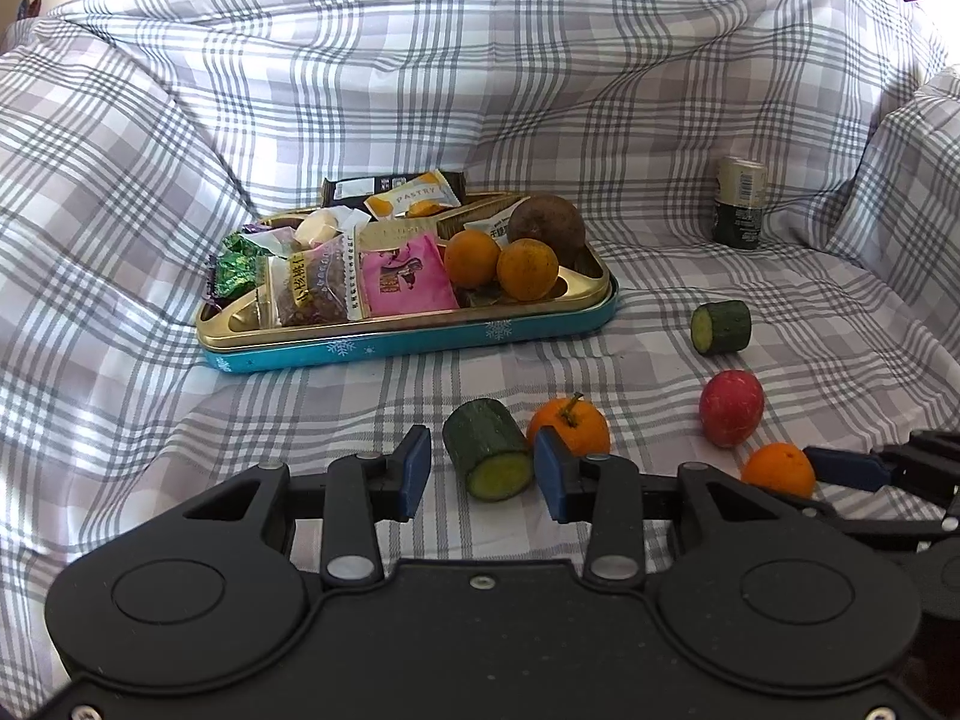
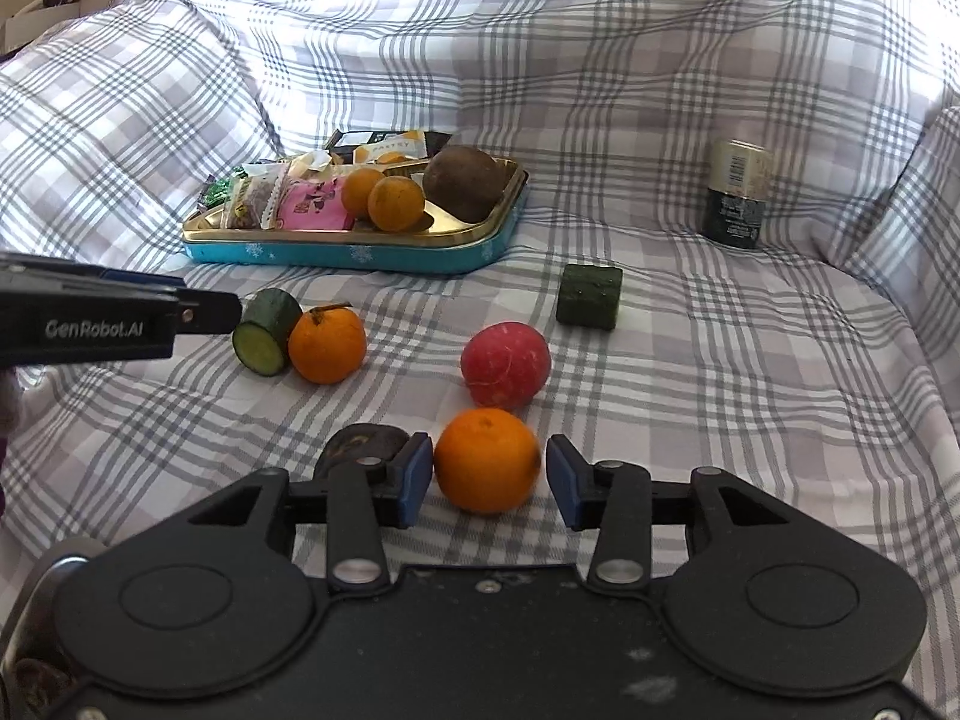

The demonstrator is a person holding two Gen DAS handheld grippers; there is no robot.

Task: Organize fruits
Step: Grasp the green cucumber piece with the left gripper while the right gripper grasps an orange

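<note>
Here the left gripper (image 1: 483, 468) hangs low over the checked cloth (image 1: 660, 192) with its blue pads spread; a cut cucumber piece (image 1: 491, 450) lies on the cloth between them, and neither pad presses on it, though the right pad stands just beside its edge. A stemmed orange (image 1: 570, 425) sits right behind that pad, touching the cucumber piece. The right gripper (image 2: 489, 480) is likewise spread, with a second orange (image 2: 487, 461) resting on the cloth between its pads; the left pad is very near the fruit's skin, while a clear gap shows at the right pad, so nothing is pinched. Just behind this orange lies a red round fruit (image 2: 506, 365), and farther back and to the right a second cucumber piece (image 2: 589, 296) sits alone. Partly hidden behind the right gripper's left finger is a dark object (image 2: 363, 443) that I cannot identify. At the back, a blue-sided tin tray (image 1: 420, 343) with a gold inner rim holds wrapped snacks (image 1: 360, 276) on its left side and, on its right, two small oranges (image 1: 501, 263) and a brown round fruit (image 1: 547, 227). A can (image 1: 740, 203) stands upright, well apart, at the far right.
</note>
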